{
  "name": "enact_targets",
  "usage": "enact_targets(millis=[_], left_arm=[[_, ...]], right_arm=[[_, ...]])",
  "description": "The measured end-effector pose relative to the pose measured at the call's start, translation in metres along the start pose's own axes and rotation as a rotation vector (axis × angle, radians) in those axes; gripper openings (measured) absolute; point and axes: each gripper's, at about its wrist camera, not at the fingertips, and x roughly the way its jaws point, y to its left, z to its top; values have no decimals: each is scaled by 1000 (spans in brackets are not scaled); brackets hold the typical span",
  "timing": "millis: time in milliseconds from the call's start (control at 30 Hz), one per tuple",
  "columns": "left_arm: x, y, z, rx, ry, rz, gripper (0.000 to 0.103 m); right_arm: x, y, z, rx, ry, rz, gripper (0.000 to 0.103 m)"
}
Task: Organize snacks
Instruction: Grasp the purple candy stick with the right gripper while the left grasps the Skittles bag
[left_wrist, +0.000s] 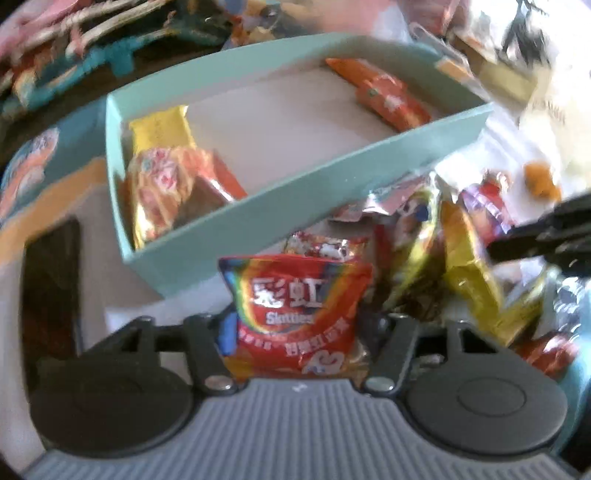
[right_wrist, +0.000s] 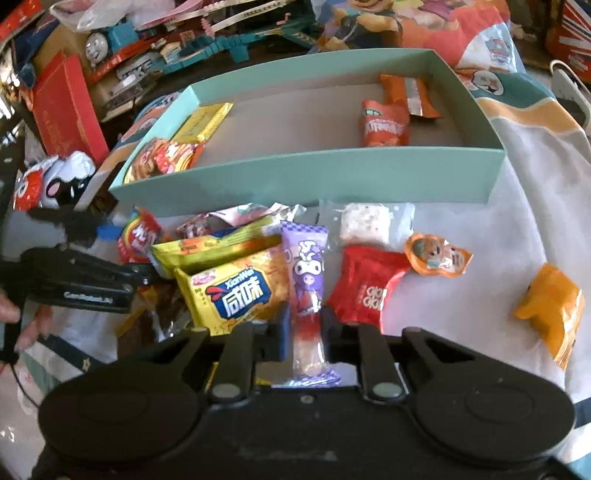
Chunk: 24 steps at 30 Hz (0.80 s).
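Observation:
A teal open box lies on a cartoon-print cloth. Its left end holds a yellow packet and red-orange packets; two orange packets lie at its right end. In front of the box lies a pile of loose snacks. My left gripper is shut on a red Skittles bag, with the pads at the bag's two side edges. My right gripper is shut on a purple candy stick with a cartoon figure on it. Each gripper shows at the edge of the other's view.
Loose on the cloth are a yellow XianWei packet, a red packet, a clear packet with a white block, a small orange jelly cup and an orange packet. Toys and a red box crowd the back and left.

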Motion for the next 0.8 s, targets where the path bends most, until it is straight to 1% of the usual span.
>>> enact_targets(millis=[67,133,200,233,267,367,400,433,467,500,567,667,800], left_arm=[[-3,4,-6,-39,-8,2,55],[-5,9,-11,-73,-11,5,56],[-8,12,-17,-106,-12,21,65],[-9,14,-20,-114,-12,36,74],[-9,15,-23,-117,-14,47,79],[-9,19,-30,-151,-15,45,83],[-9,18,-30,-155,-17,47,82],[-9,17,-30,-151,-24,51,72],[-11,14,-28,-136,-37,56,51],[-12,13,-26,-140,-37,53,50],[-17,17,-26,-188,-39,28,46],[-22,23,-31,-240,-29,40,46],[-37,26,-40,-271,-34,42,46]], right_arm=[[3,-4,1,28,-1,13,17],[4,-5,1,40,4,27,18],[6,-7,1,43,13,40,20],[8,-7,1,43,14,39,20],[9,-7,0,47,15,38,20],[16,-6,-1,57,11,37,19],[18,-4,-1,52,-2,28,19],[18,-1,-2,46,-12,15,17],[18,1,-2,43,-17,5,13],[17,3,-3,45,-20,0,13],[14,6,-3,59,-26,-2,12],[6,2,-2,86,-32,11,12],[-10,-6,0,117,-57,25,12]])
